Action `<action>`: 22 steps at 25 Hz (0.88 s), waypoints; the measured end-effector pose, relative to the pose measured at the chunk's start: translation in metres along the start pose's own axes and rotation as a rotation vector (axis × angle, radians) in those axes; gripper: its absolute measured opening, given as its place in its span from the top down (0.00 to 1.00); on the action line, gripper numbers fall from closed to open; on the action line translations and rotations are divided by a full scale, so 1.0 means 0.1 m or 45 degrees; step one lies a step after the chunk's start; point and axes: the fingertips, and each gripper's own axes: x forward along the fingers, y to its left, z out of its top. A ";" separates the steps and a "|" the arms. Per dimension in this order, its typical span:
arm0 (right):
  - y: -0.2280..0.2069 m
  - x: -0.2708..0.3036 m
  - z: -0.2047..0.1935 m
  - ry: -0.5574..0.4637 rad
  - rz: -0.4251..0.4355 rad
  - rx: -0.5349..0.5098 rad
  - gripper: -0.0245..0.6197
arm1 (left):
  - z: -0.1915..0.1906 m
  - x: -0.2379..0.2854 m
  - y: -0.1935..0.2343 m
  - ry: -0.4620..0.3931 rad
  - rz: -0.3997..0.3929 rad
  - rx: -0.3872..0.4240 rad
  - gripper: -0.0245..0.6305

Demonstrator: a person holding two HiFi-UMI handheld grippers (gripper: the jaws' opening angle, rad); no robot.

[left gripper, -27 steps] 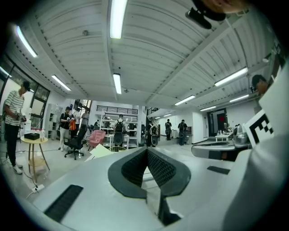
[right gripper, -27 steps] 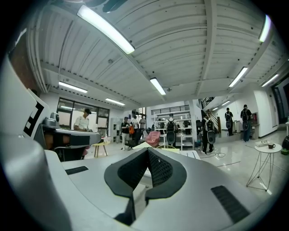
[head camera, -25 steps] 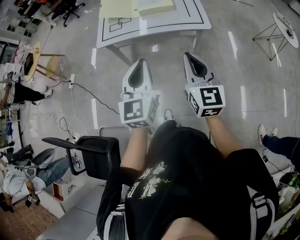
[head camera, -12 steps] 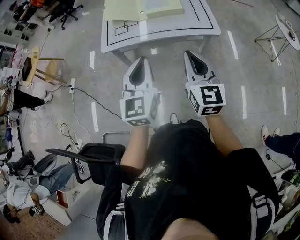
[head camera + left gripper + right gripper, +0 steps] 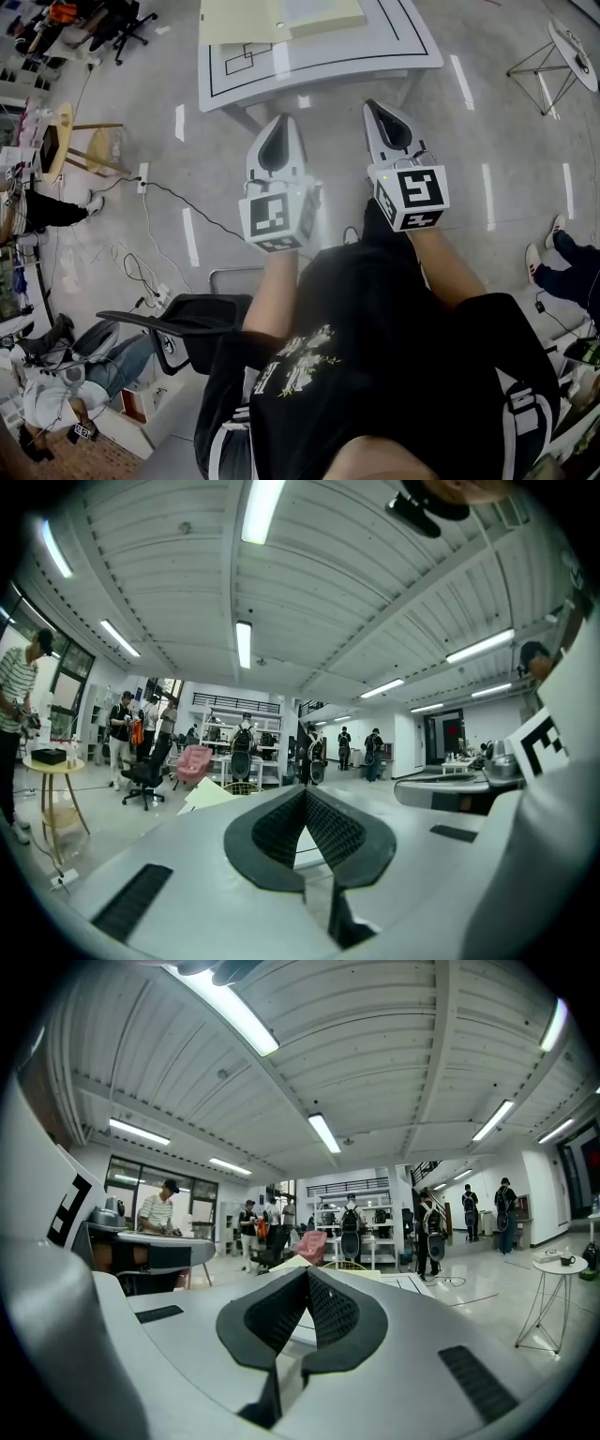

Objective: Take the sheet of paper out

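Polished grey concrete floor (image 5: 525,141) fills most of your head view, and the low white table with black printed outlines (image 5: 319,66) stands ahead of you, well apart from both tools. You are at the approach step, with nothing on the table touched yet. Your left gripper (image 5: 280,122) and right gripper (image 5: 373,105) are held level, side by side, pointing at the table. Each gripper view shows its ribbed black pads pressed together with nothing between them, so both are clenched on air. The pale yellow paper (image 5: 239,19) lies flat on the far part of the table, beside a lighter, thicker-looking pad (image 5: 319,11). By my judgement, the next move calls for you to reach the table, part one pair of jaws and come in low at an edge of the sheet — a flat sheet gives little to pinch. The other tool may have to steady whatever holds it. The top edge of the head view cuts off both yellow pieces, so I cannot tell whether the sheet sits in a folder or a stack. In the gripper views your own jaws block most of the table.
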 end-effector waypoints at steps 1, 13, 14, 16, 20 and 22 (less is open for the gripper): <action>0.00 0.03 0.00 -0.002 0.003 0.001 0.97 | 0.01 0.02 0.02 -0.002 0.004 0.002 0.98; -0.27 0.61 0.04 -0.019 0.024 0.012 0.97 | 0.09 0.58 0.19 -0.006 0.028 0.025 0.98; -0.31 0.67 0.05 -0.016 0.026 0.011 0.97 | 0.08 0.64 0.20 -0.001 0.030 0.022 0.98; -0.39 0.78 0.09 -0.017 0.028 0.013 0.97 | 0.10 0.78 0.21 0.003 0.028 0.026 0.98; -0.63 0.99 0.17 -0.027 0.006 0.031 0.97 | 0.22 1.10 0.17 -0.001 0.004 0.043 0.98; -0.68 1.09 0.17 -0.020 0.017 0.028 0.97 | 0.24 1.19 0.23 -0.002 0.024 0.039 0.98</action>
